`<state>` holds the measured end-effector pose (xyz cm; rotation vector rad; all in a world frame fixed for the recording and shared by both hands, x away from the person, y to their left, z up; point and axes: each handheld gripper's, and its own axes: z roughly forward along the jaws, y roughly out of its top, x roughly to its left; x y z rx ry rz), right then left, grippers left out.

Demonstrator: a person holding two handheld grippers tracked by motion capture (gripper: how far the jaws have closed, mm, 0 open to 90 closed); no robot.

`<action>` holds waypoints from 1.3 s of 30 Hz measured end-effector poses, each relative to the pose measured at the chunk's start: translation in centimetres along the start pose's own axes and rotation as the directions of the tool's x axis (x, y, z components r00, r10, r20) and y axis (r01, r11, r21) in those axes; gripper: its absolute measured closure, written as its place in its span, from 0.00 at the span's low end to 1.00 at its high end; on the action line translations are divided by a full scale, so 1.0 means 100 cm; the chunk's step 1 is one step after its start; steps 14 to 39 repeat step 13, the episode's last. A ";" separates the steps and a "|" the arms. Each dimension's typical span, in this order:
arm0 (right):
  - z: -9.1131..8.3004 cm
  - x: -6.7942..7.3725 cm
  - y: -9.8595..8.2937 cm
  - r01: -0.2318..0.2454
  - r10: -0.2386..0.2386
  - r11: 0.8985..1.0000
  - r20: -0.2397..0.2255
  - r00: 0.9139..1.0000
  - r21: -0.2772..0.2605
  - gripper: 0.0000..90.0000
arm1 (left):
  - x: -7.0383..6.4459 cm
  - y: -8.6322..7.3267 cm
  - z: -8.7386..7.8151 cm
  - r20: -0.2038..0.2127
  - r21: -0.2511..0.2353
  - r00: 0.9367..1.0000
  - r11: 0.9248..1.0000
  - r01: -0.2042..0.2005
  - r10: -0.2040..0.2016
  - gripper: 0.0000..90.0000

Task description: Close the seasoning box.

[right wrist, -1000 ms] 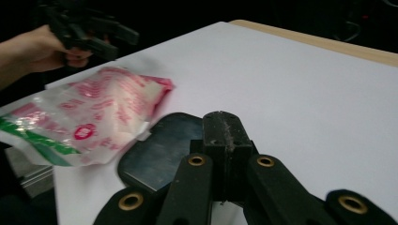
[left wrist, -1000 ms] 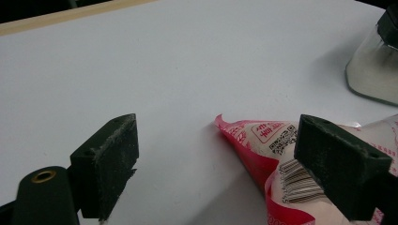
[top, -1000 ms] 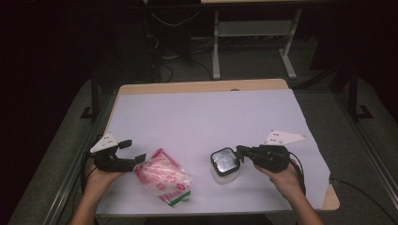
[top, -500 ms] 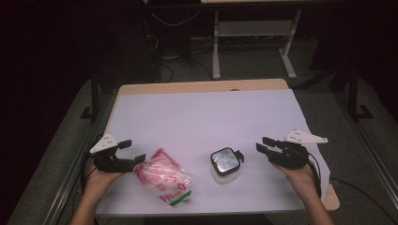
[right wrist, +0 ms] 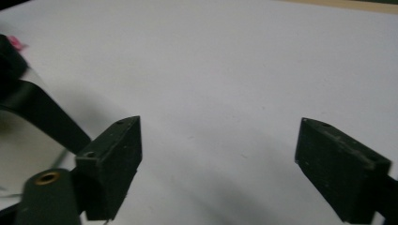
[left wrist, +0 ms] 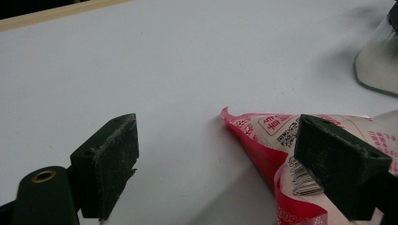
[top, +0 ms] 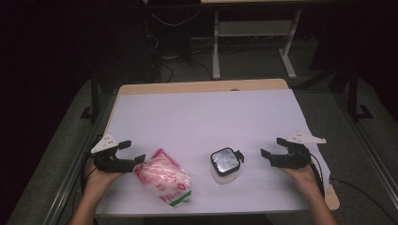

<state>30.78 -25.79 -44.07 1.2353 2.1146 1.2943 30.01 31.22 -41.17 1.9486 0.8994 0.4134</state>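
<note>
Holding our left gripper [top: 127, 153] at lower left of the high view, jaws spread, nothing gripped. Crinkly red-and-white plastic food pouch [top: 164, 176] lies just right of it, long axis running diagonally from upper left toward bottom centre; its near corner sits between the jaws in the left gripper view [left wrist: 263, 136]. Left hand is nearer. Our right gripper [top: 273, 150], jaws also released, hangs at lower right, apart from the clear square container with a black lid [top: 225, 164]. White table cover [top: 206, 117] underneath.
</note>
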 end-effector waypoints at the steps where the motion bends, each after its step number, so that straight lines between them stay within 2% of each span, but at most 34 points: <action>1: 0.001 -0.002 -0.001 0.000 0.000 1.000 0.009 1.000 -0.002 0.15 | 0.000 0.000 0.000 -0.001 0.003 1.000 1.000 0.005 -0.005 0.15; 6: 0.004 -0.007 -0.005 -0.007 0.007 1.000 0.015 1.000 0.003 0.15 | 0.000 -0.001 0.001 -0.004 0.012 1.000 1.000 0.003 -0.003 0.15; 39: 0.005 -0.005 -0.005 -0.009 0.009 1.000 0.011 1.000 -0.002 0.15 | -0.001 0.000 0.002 -0.006 0.009 1.000 1.000 0.006 -0.006 0.15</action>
